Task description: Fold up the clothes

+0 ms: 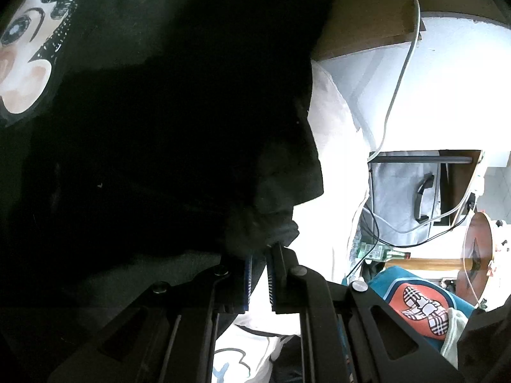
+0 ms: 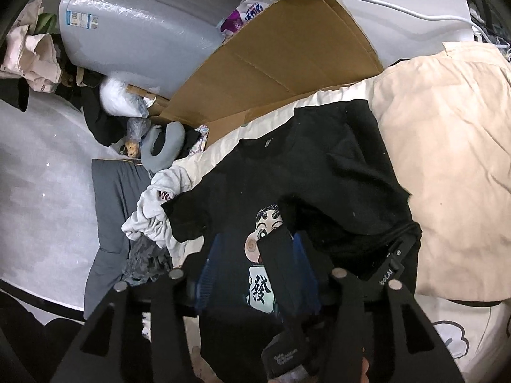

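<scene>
A black T-shirt (image 2: 306,166) with a cartoon face print (image 2: 266,223) lies on a cream bed sheet (image 2: 447,146). In the left wrist view the shirt (image 1: 153,121) fills most of the frame, print (image 1: 25,54) at upper left. My left gripper (image 1: 260,253) is shut on a bunched edge of the black shirt and lifts it. It also shows in the right wrist view (image 2: 392,261), under the shirt's right edge. My right gripper (image 2: 255,249) hovers over the print, its blue-padded fingers (image 2: 210,268) spread, nothing between them.
A grey-white sweatshirt (image 2: 159,204) and a dark grey cushion (image 2: 111,210) lie left of the shirt. Cardboard (image 2: 271,54), a grey appliance (image 2: 137,25) and white cables (image 2: 367,3) stand behind. A teal garment with an orange patch (image 1: 421,306) and a green bottle (image 1: 380,252) lie at right.
</scene>
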`<state>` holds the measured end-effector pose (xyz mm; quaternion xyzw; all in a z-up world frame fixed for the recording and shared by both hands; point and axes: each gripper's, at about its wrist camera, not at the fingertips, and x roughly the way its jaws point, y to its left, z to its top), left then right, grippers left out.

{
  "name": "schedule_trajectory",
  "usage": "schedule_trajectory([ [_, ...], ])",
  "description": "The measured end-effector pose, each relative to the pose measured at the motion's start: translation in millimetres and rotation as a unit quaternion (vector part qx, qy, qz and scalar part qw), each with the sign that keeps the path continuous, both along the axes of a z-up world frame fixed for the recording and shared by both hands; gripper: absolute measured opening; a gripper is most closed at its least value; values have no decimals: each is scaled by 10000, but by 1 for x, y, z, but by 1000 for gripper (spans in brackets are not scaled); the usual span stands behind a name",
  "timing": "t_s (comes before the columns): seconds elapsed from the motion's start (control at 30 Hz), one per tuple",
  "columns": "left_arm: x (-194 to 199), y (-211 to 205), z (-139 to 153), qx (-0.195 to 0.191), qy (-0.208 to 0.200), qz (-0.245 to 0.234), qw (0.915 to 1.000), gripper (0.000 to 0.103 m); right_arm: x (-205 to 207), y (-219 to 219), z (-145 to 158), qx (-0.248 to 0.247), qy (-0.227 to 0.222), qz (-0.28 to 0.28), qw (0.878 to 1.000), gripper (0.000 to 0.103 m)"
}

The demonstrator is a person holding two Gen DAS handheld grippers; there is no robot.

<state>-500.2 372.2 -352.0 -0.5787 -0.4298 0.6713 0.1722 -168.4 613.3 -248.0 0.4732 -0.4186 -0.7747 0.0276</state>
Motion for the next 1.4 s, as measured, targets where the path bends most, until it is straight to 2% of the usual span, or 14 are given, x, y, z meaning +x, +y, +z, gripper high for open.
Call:
schedule_trajectory([
  [0.1, 1, 2, -1, 32, -54, -1, 10000, 9, 4, 2, 4, 100, 27, -18, 9999, 47],
  [0.27, 12, 20, 4, -22, -113, -186, 9998, 10, 25, 24, 6, 304, 38, -478, 9984, 47],
  [0.43, 21, 20, 3, -156, -220, -569, 9980, 10, 54, 50, -7, 415, -157, -1066, 9933, 47],
  [0.57, 25, 23, 13, -222, -221, -927, 9952, 10, 67, 57, -22, 461, -313, -1304, 9899, 46],
  [0.8, 29, 11, 32, -549, -52, -1263, 9905, 10, 81, 60, -42, 556, -466, -1467, 9865, 40],
  [1.0, 24, -8, 51, -817, 189, -1500, 9851, 10, 88, 59, -55, 809, -573, -1428, 9848, 39],
  [1.17, 12, -9, 72, -1256, 556, -1715, 9756, 11, 91, 57, -74, 994, -727, -1399, 9825, 39],
  [1.2, 7, -8, 75, -1338, 603, -1758, 9734, 15, 91, 57, -78, 1030, -769, -1383, 9820, 39],
  [1.23, 2, -8, 75, -1403, 627, -1796, 9716, 33, 91, 56, -81, 1063, -799, -1367, 9816, 39],
  [1.27, -3, -10, 75, -1459, 648, -1834, 9700, 45, 91, 55, -83, 1103, -821, -1349, 9813, 39],
  [1.3, -7, -14, 75, -1496, 669, -1855, 9689, 62, 90, 55, -86, 1149, -837, -1322, 9810, 39],
  [1.4, -21, -14, 76, -1526, 773, -1961, 9655, 63, 86, 51, -89, 1288, -830, -1202, 9809, 39],
])
